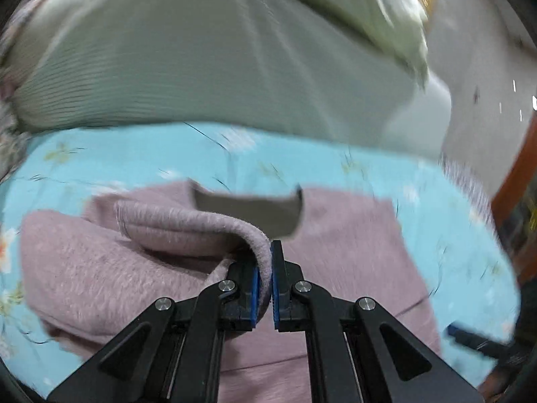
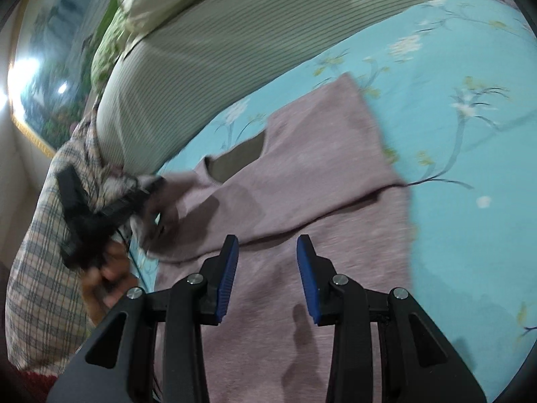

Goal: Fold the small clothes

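A mauve fuzzy sweater [image 1: 352, 235] lies on a turquoise floral bedsheet [image 1: 134, 154]. My left gripper [image 1: 271, 252] is shut on a fold of the sweater's left sleeve or side edge and holds it lifted over the body. In the right wrist view the sweater [image 2: 312, 168] lies flat with its right sleeve folded across. My right gripper [image 2: 267, 252] is open and empty just above the sweater's lower body. The left gripper [image 2: 100, 211] shows blurred at the sweater's left edge, held by a hand.
A grey-green striped duvet [image 1: 201, 67] and a pale pillow [image 1: 369, 10] are piled behind the sweater. A plaid blanket [image 2: 37, 268] lies at the left in the right wrist view. A framed picture [image 2: 50, 60] hangs on the wall. The bed's edge and a wooden post [image 1: 513, 174] are at the right.
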A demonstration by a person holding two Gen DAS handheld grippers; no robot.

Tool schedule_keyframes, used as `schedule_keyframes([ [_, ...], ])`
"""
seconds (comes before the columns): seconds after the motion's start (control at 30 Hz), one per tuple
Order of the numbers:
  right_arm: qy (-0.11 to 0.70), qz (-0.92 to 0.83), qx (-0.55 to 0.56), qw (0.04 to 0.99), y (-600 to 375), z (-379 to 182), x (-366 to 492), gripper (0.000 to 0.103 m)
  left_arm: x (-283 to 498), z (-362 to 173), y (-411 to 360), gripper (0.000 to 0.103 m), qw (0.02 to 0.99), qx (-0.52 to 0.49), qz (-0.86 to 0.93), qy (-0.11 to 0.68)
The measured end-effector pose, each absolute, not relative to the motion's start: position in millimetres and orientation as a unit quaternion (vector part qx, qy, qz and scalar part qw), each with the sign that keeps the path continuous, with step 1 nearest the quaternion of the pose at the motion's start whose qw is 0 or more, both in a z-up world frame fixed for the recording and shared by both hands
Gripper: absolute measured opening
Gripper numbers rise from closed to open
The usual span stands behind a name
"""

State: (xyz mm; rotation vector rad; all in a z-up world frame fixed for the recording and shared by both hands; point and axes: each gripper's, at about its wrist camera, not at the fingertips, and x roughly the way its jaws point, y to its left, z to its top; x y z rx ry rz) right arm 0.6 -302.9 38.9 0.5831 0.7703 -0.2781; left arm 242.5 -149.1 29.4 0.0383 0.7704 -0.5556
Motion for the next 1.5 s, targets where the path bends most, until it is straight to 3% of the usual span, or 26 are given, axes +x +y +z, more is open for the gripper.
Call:
schedule_keyframes([
  [0.2, 0.354, -0.153, 0.291, 0.875, -317.6, 45.5, -3.4, 0.038, 242.2, -40.2, -196.6, 0.011, 0.853, 0.09, -0.275, 0.435],
  [0.27, 0.357, -0.15, 0.292, 0.875, -319.3, 45.2, 0.7, 0.045, 238.1, -51.4, -192.5, 0.02, 0.844, 0.093, -0.281, 0.447],
  [0.33, 0.361, -0.146, 0.287, 0.875, -319.9, 43.4, 5.3, 0.053, 229.9, -52.3, -184.1, 0.042, 0.84, 0.089, -0.289, 0.45],
  [0.4, 0.367, -0.137, 0.277, 0.877, -316.5, 41.4, 16.3, 0.053, 217.2, -46.3, -166.7, 0.059, 0.839, 0.076, -0.299, 0.448],
  [0.47, 0.378, -0.126, 0.266, 0.878, -310.8, 38.0, 29.8, 0.053, 200.0, -35.9, -142.9, 0.064, 0.844, 0.066, -0.303, 0.437],
  [0.6, 0.412, -0.096, 0.219, 0.879, -286.0, 27.8, 69.0, 0.053, 177.8, -17.4, -75.9, 0.065, 0.866, 0.034, -0.269, 0.419],
  [0.8, 0.465, -0.041, 0.087, 0.88, -219.0, 2.5, 145.0, 0.053, 208.5, -15.9, 31.6, 0.063, 0.904, -0.034, -0.093, 0.417],
  [1.0, 0.498, -0.05, -0.057, 0.864, -180.3, -37.4, 199.9, 0.052, 248.2, -41.5, 62.5, 0.058, 0.885, -0.056, -0.083, 0.455],
  [1.03, 0.509, -0.053, -0.067, 0.856, -180.5, -46.9, 207.5, 0.048, 250.5, -44.2, 63.7, 0.058, 0.884, -0.057, -0.086, 0.457],
  [1.07, 0.518, -0.054, -0.066, 0.851, -182.7, -53.9, 212.5, 0.025, 255.6, -46.6, 63.1, 0.058, 0.881, -0.06, -0.091, 0.46],
  [1.1, 0.524, -0.064, -0.056, 0.847, -188.8, -58.5, 216.3, 0.009, 262.7, -49.5, 57.1, 0.058, 0.879, -0.063, -0.096, 0.463],
  [1.17, 0.511, -0.066, -0.023, 0.857, -197.7, -48.6, 214.9, 0.006, 271.7, -52.8, 49.2, 0.053, 0.875, -0.069, -0.104, 0.468],
  [1.23, 0.475, -0.061, 0.021, 0.877, -207.3, -22.7, 206.9, 0.006, 277.8, -55.9, 40.7, 0.028, 0.873, -0.06, -0.122, 0.469],
  [1.4, 0.349, -0.1, 0.103, 0.926, -251.6, 54.2, 157.6, 0.006, 279.3, -56.2, 22.8, 0.022, 0.882, -0.002, -0.102, 0.459],
  [1.5, 0.323, -0.15, 0.144, 0.923, -293.8, 58.8, 127.2, 0.006, 269.1, -52.9, 23.8, 0.022, 0.89, 0.013, -0.085, 0.449],
])
